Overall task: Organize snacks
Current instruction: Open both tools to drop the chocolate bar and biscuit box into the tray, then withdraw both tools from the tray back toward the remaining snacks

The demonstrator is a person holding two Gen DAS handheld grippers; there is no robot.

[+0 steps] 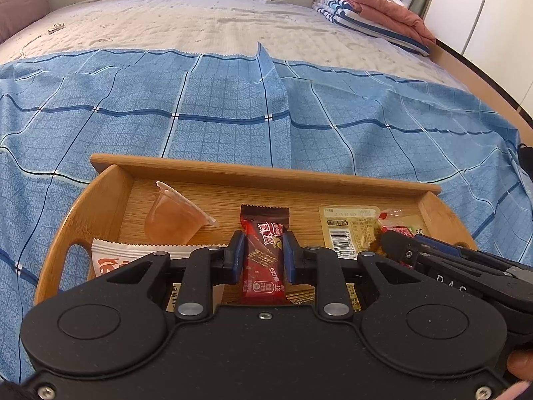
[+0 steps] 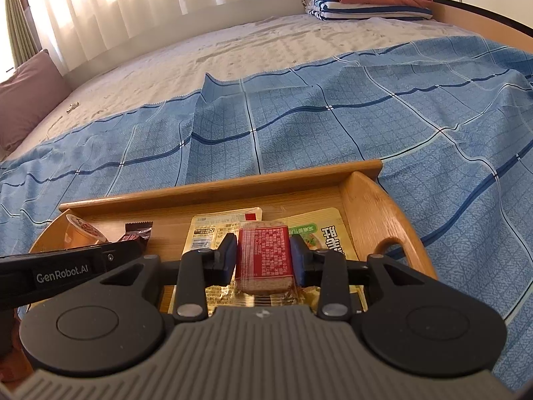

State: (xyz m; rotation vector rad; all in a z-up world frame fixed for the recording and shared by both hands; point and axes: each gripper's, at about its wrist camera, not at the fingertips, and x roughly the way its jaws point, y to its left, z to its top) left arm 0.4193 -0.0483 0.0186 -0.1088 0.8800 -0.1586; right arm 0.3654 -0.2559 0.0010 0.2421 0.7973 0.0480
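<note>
Both hand-held grippers clamp snacks over the tray (image 1: 213, 170): left (image 1: 263, 256) a red bar (image 1: 263, 266), right (image 2: 263, 260) a red-labelled cake (image 2: 265, 256).

Bed (image 1: 206, 23) with pale quilted cover, blue checked cloth (image 1: 233, 110) spread over its near half, wooden tray (image 1: 260, 170) on the cloth, folded laundry (image 1: 373, 10) at far corner, mauve pillow (image 2: 26, 100) opposite.

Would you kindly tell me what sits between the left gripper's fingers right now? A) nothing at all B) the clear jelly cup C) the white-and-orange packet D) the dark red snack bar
D: in the left wrist view the left gripper has its blue pads on either side of the dark red snack bar over the wooden tray, while the jelly cup lies apart to the side.
</note>
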